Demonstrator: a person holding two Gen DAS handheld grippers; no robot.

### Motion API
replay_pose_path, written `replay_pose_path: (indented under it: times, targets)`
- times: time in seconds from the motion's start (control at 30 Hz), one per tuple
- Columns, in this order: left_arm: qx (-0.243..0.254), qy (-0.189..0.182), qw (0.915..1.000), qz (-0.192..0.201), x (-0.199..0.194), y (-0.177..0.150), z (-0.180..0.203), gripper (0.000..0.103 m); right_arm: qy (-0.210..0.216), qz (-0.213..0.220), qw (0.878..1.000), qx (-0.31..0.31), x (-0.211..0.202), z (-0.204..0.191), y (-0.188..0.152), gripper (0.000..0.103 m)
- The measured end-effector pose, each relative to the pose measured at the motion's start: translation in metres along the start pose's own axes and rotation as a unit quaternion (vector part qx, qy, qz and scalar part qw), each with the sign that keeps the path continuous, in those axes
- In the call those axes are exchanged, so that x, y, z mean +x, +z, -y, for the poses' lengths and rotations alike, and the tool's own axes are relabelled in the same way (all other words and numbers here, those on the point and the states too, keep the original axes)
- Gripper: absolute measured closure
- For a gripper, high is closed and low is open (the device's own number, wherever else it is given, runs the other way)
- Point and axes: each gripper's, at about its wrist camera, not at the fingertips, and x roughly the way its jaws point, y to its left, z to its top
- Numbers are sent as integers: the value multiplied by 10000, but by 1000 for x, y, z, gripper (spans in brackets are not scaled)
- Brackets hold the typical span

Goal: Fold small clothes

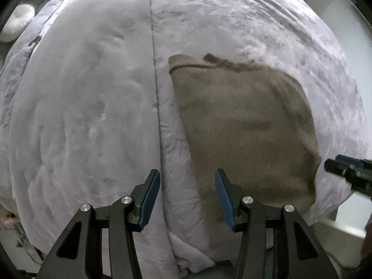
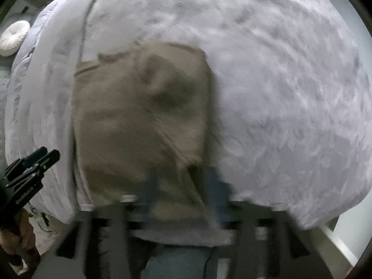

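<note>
Tan knit garment (image 1: 246, 125), folded into a rough rectangle, lies flat on a pale lilac plush blanket (image 1: 88, 107) covering a bed. It sits just right of the blanket's centre seam (image 1: 155, 88) in the left wrist view and runs close to the near edge of the bed. Ribbed hem or cuff shows at its far-left corner; far edge is a bit ragged. In the right wrist view the same garment (image 2: 139, 121) shows a round crease or dimple near its far end & a diagonal fold line toward the near edge.

Left gripper (image 1: 187, 195) hangs above the blanket, pointing down, jaws spread w/ nothing between them; blue pads visible on both fingers. Its left finger is over bare blanket by the seam, right finger over the garment's near-left part. No contact w/ fabric visible.

Right gripper (image 2: 183, 186) is heavily motion-blurred in its own view; fingers read as apart, over the garment's near edge, no cloth pinched that I can see. In the left wrist view only its tip (image 1: 344, 169) shows, just off the garment's near-right corner.

A hand (image 2: 16, 234) holds the left gripper's handle at lower left of the right wrist view. White round cushion (image 1: 18, 21) sits off the far-left corner of the bed.
</note>
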Motion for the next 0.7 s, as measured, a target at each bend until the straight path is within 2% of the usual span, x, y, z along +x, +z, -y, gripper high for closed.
replay_pose_path:
  times: [0.03,0.07,0.1,0.13,0.17,0.27,0.33,0.37,0.47,0.57,0.7]
  targets:
    - [-36,20,10000,41,-3,3,0,33,-21,66,9999,-78,-4,-4,4,37]
    - [-67,91,9999,84,-4,3,1,6,-38,98,9999,-106,-6,-7,4,37]
    - [-95,174,9997,155,-6,3,3,1,-38,119,9999,-118,-8,-11,2,34]
    - [-93,204,9995,225,-8,5,5,1,-24,127,9998,-119,-7,-15,2,30]
    - [-71,214,9994,265,-12,5,6,1,-13,137,9998,-122,-8,-16,3,22]
    - [-192,210,9994,219,-10,8,6,1,-97,205,9997,-116,-9,-20,-1,20]
    - [-389,197,9989,184,-7,10,4,1,-198,236,9995,-103,-7,-19,0,12]
    - [-477,180,9986,147,-6,10,2,1,-225,272,9993,-88,-7,-19,-1,0]
    - [-691,121,9975,-2,-1,12,-3,1,-320,457,9984,-83,-10,-22,-1,0]
    - [-611,331,9976,-12,0,12,-2,1,-334,514,9981,-40,-11,-21,1,0]
    - [-555,395,9977,-3,0,11,-1,1,-379,447,9983,-19,-10,-20,3,0]
